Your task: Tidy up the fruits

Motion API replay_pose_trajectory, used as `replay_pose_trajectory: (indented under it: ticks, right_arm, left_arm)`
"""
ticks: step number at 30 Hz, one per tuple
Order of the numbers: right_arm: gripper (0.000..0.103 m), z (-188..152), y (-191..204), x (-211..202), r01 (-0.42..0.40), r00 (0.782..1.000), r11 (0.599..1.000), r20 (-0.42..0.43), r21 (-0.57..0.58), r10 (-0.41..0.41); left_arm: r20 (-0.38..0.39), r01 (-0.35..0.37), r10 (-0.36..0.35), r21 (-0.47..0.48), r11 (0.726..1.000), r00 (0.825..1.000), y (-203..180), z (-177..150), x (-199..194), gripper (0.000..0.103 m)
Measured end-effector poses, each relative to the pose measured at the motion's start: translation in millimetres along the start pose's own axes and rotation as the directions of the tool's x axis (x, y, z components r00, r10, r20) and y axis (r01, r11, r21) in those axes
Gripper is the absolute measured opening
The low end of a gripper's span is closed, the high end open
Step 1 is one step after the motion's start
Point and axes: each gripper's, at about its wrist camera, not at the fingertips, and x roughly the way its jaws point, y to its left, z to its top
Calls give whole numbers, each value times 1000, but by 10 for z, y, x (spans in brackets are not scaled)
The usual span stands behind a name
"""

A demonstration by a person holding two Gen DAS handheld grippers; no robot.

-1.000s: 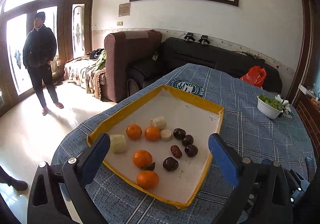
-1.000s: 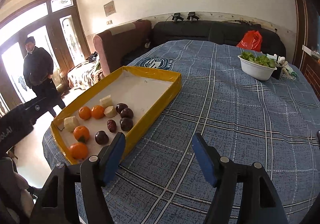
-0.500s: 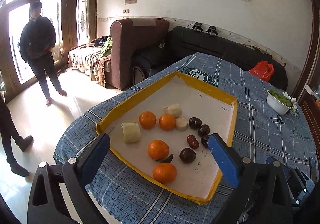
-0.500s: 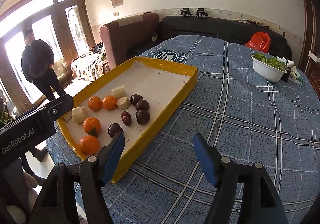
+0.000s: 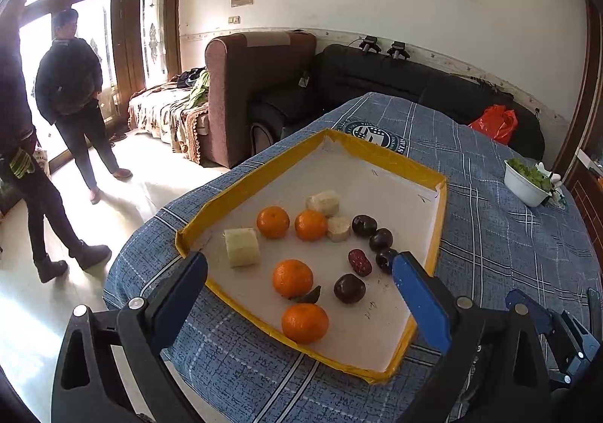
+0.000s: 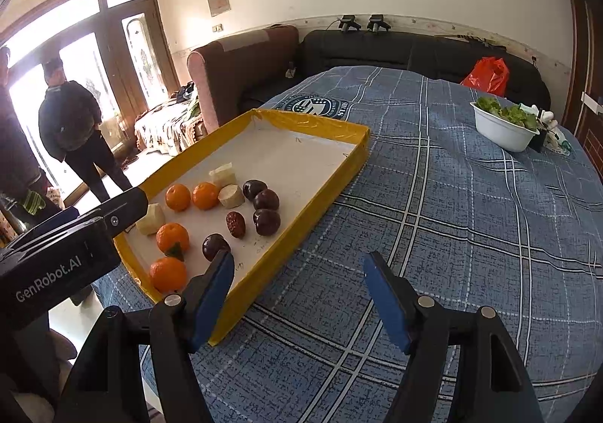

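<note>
Covering table: blue plaid cloth point(image 6: 452, 215)
Tray point(image 5: 410, 166): yellow-rimmed, on table's left part
Oranges point(image 5: 293, 278): four, in tray's near-left half
Dark fruits point(image 5: 349, 288): in tray, right of oranges
Left hand-held gripper point(image 5: 299, 300): jaws apart, empty, over tray's near edge
Right hand-held gripper point(image 6: 297, 296): jaws apart, empty, just right of tray

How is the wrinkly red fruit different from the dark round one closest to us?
The red date is long, wrinkled and reddish brown; the dark plum is round, smooth, shiny and nearly black. The date is also slimmer than the plum. Both lie loose on the white floor of the yellow-edged tray, close together.
</note>
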Motion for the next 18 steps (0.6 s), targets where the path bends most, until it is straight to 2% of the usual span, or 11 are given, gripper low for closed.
replay_pose_trajectory:
  ticks: [18]
  right_arm:
    - [77, -28, -21, 6, -5, 1000, 1000, -4, 4, 5]
  left_arm:
    - [4, -5, 5, 6, 1000, 1000, -37, -21, -20, 99]
